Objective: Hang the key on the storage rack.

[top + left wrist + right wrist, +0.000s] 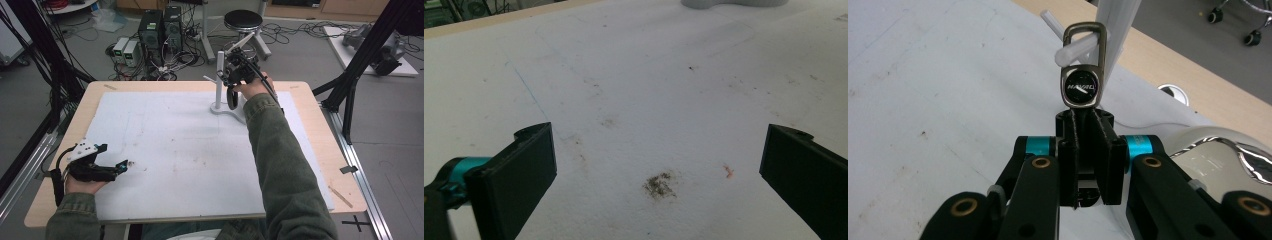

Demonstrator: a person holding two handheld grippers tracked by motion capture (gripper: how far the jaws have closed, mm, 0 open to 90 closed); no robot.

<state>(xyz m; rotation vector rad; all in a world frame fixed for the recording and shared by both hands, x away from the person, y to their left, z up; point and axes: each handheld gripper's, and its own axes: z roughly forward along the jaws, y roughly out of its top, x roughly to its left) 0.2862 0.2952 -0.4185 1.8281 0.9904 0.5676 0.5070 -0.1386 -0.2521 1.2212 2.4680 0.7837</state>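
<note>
Hooking keychain (1083,75) onto peg of white stand (220,82): right gripper (1084,145) jaws clamped on black strap, metal loop already around peg. Left gripper (120,166), well away from stand, jaws wide apart, idle over white mat (634,100).

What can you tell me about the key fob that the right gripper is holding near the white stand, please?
The key fob is a dark metal piece with a round black emblem bearing pale lettering and a rectangular loop at its top. A black strap runs down from it, and the right gripper is shut on that strap. The loop is threaded over a white peg of the white stand at the far side of the table, and the fob stands roughly upright.
</note>
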